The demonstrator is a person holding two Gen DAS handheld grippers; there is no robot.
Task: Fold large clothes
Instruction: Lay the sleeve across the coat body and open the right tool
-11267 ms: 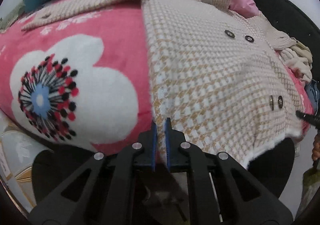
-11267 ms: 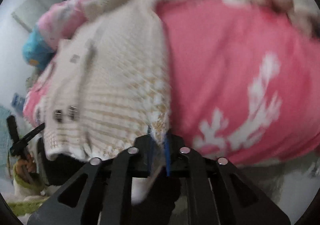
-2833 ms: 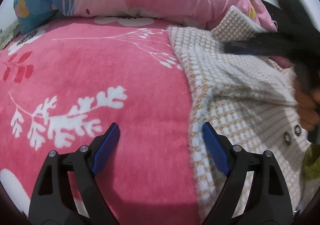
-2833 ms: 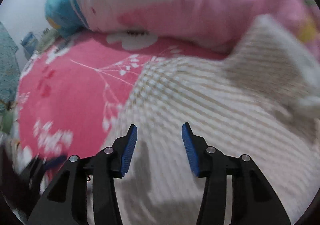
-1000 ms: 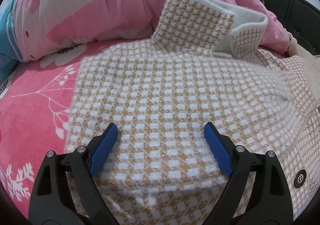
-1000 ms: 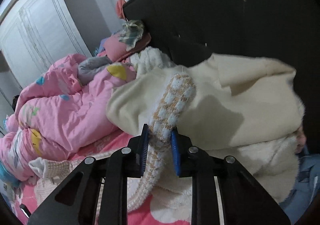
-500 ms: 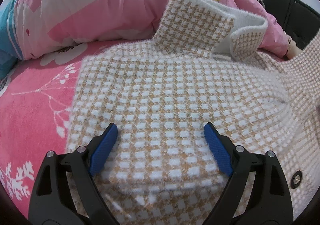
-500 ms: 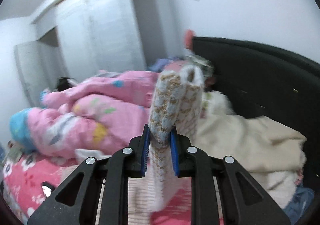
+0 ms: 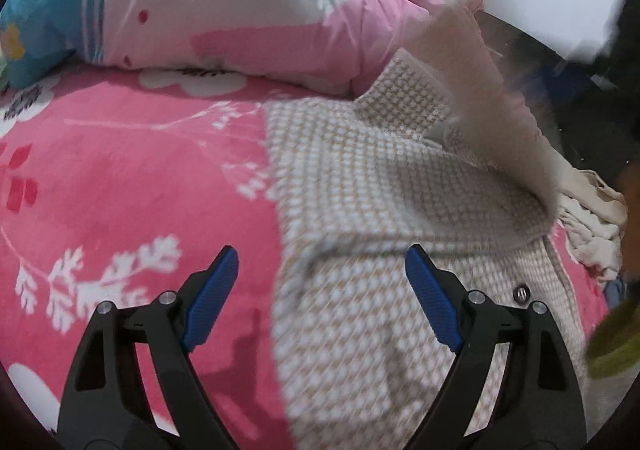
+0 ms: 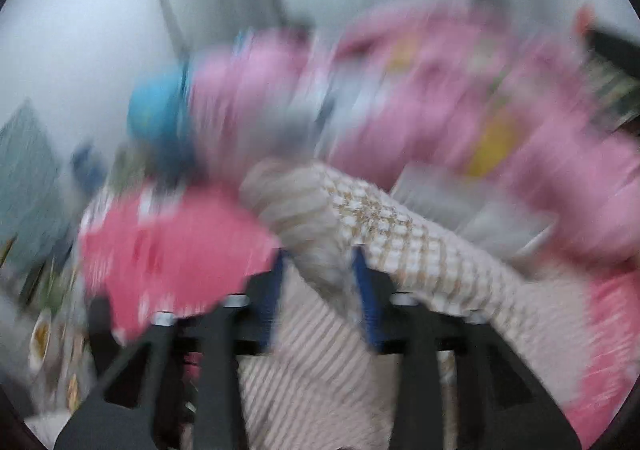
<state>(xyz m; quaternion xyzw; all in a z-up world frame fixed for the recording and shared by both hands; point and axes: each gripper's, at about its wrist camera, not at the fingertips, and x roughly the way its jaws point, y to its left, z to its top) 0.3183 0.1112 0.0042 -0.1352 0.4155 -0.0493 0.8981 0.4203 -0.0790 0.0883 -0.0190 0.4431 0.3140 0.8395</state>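
Checked coat [image 9: 360, 178] on pink blanket [image 9: 120, 178], left tongs [image 9: 320, 290] spread wide, right tongs [image 10: 320, 282] seemingly pinching its sleeve.

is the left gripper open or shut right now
Open: the left gripper has its blue pads spread wide over the checked coat, gripping nothing.

My left gripper [image 9: 320, 282] straddles the coat's [image 9: 380, 210] left edge on the blanket [image 9: 120, 178] — duvet [image 9: 240, 10] behind; one sleeve [image 10: 320, 234] lies between my right gripper's [image 10: 318, 282] fingers.
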